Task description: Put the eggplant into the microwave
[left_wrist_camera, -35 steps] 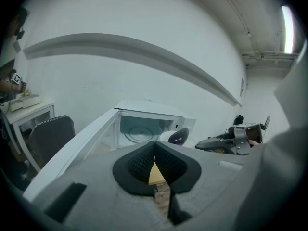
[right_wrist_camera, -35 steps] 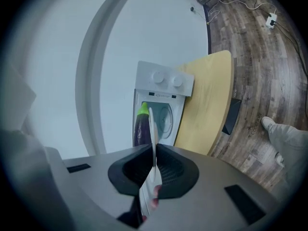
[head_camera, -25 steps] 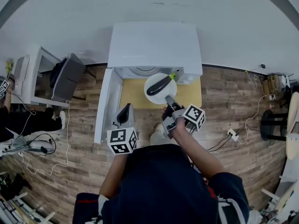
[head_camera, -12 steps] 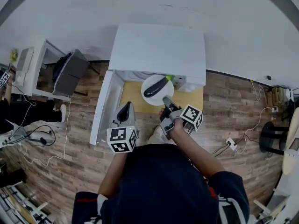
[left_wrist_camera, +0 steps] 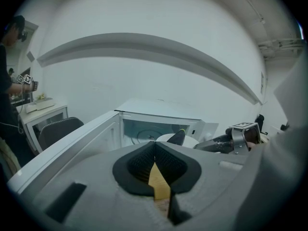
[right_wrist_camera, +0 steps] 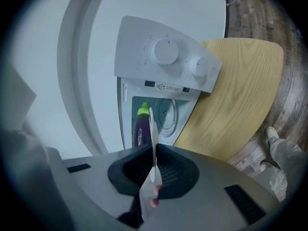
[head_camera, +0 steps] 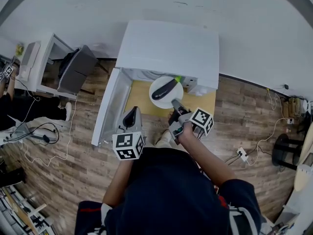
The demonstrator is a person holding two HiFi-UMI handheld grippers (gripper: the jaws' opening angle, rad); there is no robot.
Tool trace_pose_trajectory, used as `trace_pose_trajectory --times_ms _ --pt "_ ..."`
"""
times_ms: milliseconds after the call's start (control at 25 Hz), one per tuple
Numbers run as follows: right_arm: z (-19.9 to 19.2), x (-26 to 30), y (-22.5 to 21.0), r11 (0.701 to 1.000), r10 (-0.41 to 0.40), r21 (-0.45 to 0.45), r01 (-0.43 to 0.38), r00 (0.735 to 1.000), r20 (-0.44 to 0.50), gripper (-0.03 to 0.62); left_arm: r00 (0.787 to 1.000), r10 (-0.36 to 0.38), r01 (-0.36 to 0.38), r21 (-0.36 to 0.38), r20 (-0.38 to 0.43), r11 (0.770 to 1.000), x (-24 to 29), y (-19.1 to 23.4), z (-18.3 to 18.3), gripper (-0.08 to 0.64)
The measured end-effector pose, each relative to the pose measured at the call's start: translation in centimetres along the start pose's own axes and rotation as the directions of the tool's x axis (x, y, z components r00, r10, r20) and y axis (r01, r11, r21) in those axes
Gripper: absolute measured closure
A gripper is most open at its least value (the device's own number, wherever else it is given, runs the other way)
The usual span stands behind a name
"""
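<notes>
A dark purple eggplant (head_camera: 164,88) with a green stem lies on a white plate (head_camera: 157,99). My right gripper (head_camera: 173,102) is shut on the plate's near rim and holds it just in front of the open white microwave (head_camera: 171,48). In the right gripper view the plate (right_wrist_camera: 152,129) shows edge-on between the pads, with the eggplant (right_wrist_camera: 141,127) to its left and the microwave cavity behind. My left gripper (head_camera: 130,117) hangs shut and empty to the left of the plate, its pads meeting at the tip (left_wrist_camera: 154,144). From there the eggplant (left_wrist_camera: 177,137) shows ahead.
The microwave door (head_camera: 110,106) stands swung open to the left, beside my left gripper. The microwave rests on a light wooden table (head_camera: 139,99). Its control panel with two knobs (right_wrist_camera: 166,57) is right of the opening. A white desk and a chair (head_camera: 73,75) stand far left.
The plate with the eggplant has moved a little closer to the microwave opening in my right gripper. My left gripper has stayed where it was.
</notes>
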State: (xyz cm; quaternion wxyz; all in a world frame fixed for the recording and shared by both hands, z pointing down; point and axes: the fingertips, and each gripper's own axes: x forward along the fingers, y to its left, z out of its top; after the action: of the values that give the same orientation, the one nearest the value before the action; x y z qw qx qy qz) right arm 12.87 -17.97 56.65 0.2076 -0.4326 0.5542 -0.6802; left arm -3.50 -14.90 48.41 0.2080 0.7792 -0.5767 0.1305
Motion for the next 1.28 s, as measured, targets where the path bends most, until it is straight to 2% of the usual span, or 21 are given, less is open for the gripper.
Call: trace_pose_trajectory --times_ms 360,1280 --pt "-0.5 -0.1 -0.8 1.0 -0.011 -0.006 0.011 1.0 0.005 0.571 0.999 -0.031 0.031 0.037 0.014 0.999 0.0 -1.2 0.4 0.543" --pt "-0.1 5.9 -3.2 0.996 -0.082 0.024 0.081 0.994 0.075 0.571 0.991 -0.125 0.129 0.067 -0.053 0.989 2.8 2.5 0.7 0.543"
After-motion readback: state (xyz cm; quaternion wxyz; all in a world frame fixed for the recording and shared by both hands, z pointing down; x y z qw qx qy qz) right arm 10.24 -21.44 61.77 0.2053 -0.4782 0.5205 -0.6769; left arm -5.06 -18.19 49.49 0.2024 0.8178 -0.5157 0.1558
